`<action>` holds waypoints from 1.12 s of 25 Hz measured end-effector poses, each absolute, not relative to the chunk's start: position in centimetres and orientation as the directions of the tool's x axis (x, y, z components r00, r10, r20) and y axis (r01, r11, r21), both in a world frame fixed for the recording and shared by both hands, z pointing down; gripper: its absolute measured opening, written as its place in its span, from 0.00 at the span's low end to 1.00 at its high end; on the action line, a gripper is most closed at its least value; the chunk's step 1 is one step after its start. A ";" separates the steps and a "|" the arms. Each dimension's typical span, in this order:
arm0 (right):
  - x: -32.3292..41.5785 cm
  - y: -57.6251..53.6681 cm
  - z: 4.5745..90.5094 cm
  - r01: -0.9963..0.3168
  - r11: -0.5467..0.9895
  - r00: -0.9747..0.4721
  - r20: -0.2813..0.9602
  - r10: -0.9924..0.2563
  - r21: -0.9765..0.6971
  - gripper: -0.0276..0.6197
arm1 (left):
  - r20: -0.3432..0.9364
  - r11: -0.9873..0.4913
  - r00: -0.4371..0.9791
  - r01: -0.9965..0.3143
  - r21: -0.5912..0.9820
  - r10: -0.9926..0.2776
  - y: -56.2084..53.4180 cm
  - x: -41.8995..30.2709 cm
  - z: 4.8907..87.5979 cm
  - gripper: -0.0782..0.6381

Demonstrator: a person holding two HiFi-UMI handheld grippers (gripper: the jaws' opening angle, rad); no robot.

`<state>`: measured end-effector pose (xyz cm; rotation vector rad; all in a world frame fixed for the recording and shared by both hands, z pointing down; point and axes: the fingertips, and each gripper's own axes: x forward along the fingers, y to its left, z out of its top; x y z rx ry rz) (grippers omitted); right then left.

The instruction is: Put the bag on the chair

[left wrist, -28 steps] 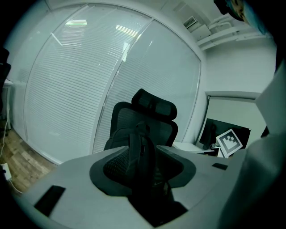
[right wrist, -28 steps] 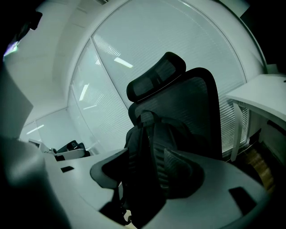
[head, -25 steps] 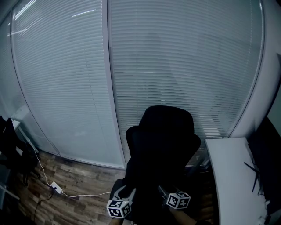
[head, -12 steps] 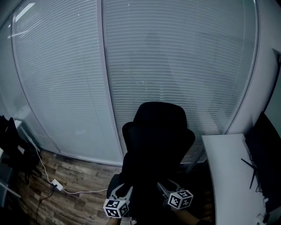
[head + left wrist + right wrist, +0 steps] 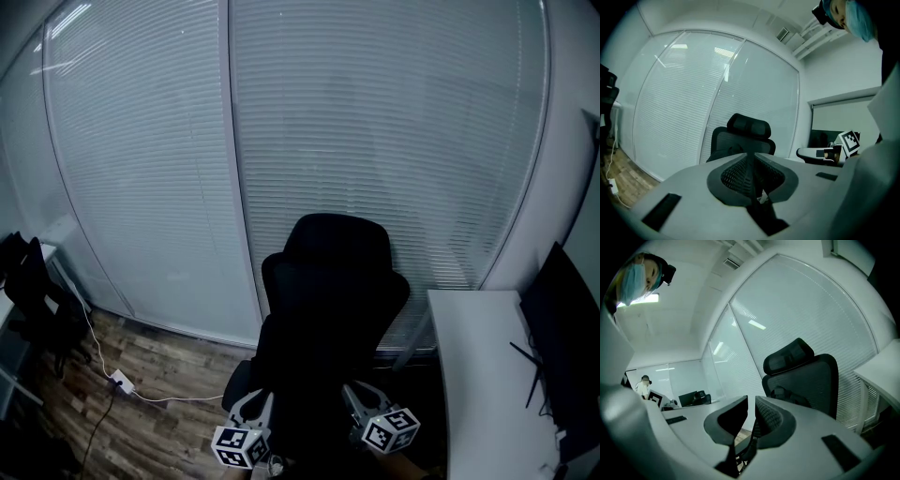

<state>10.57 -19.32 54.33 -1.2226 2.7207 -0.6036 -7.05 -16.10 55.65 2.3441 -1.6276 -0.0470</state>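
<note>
- Because the chair (image 5: 333, 309) is black and hides all detail in the head view, the bag (image 5: 780, 391) can only be made out from the right gripper view. It looks to be the dark lump on the seat, against the backrest, though I cannot be sure.
- If that lump is the bag, it is probably soft fabric: light, limp, and likely to sag or tip rather than stand.
- The best hold would be the loop or handle at its top. A pinch on the body would only bunch the cloth and might slip.
- The left hand-held gripper (image 5: 752, 157) is closing, its jaws nearly together with only a slit left. I can make out nothing gripped between the pads.
- The right hand-held gripper (image 5: 751, 401) is closing too and shows a narrow gap. It holds nothing and is clear of the bag.
- Both are held low at the near edge, side by side just in front of the seat, one to the left and one to the right. They are tilted up and point at the chair.
- A desk (image 5: 478, 375) stands to the right of the chair, and window blinds (image 5: 375, 141) fill the far side.
</note>
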 end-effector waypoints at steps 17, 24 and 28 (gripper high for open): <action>15.3 -12.9 53.9 -0.652 0.648 -0.721 0.058 -0.690 -0.393 0.12 | 0.089 -0.287 0.314 -0.930 0.228 -0.945 -9.3 -1.6 53.2 0.14; 16.3 -11.8 54.0 -0.650 0.651 -0.725 0.063 -0.686 -0.391 0.12 | 0.077 -0.288 0.312 -0.930 0.227 -0.947 -7.8 -0.2 52.8 0.14; 16.7 -11.2 54.3 -0.651 0.653 -0.726 0.069 -0.684 -0.387 0.12 | 0.073 -0.287 0.312 -0.928 0.239 -0.947 -7.0 0.5 52.8 0.14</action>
